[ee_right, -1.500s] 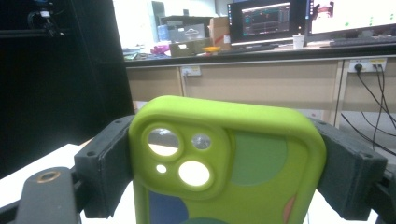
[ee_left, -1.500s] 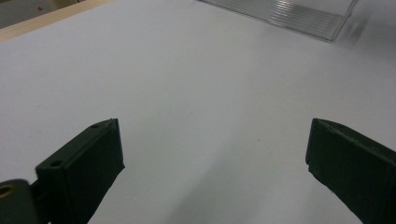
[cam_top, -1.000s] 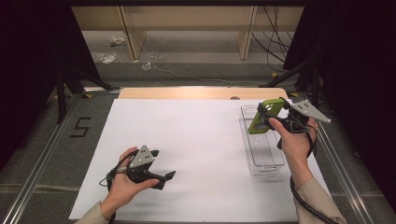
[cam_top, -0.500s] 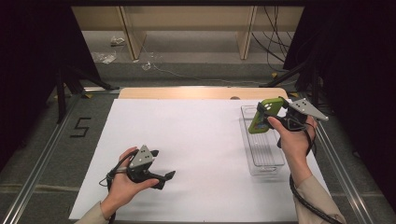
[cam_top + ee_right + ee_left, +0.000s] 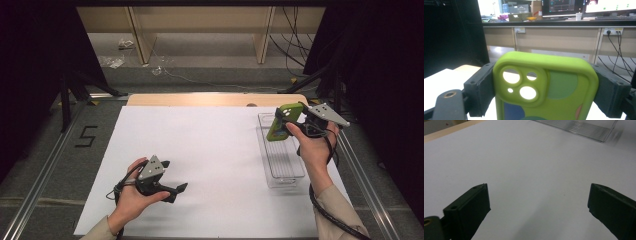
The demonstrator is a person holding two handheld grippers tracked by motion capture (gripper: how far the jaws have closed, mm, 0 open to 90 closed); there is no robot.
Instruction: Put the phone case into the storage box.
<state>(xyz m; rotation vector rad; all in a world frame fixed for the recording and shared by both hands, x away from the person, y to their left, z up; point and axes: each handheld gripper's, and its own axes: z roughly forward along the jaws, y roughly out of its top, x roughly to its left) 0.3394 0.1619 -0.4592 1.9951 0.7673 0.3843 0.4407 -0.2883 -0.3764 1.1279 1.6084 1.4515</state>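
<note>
High view: the right gripper [image 5: 292,120] clamps the green phone case [image 5: 283,121] just above the clear tray's [image 5: 280,160] far end, which runs lengthwise toward the person; the left gripper [image 5: 175,189] rests wide open, well apart on the counter [image 5: 210,150].

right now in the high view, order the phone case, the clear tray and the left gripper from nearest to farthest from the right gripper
1. Green phone case: held in the right gripper jaws.
2. Clear tray: just below the case, table's right side.
3. Left gripper: across the table, lower left.

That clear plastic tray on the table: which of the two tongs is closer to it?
The right. The right tongs hover over the clear tray's far end, clamped on a green phone case. The left tongs sit open, well off to its left, above the white table cover.
</note>
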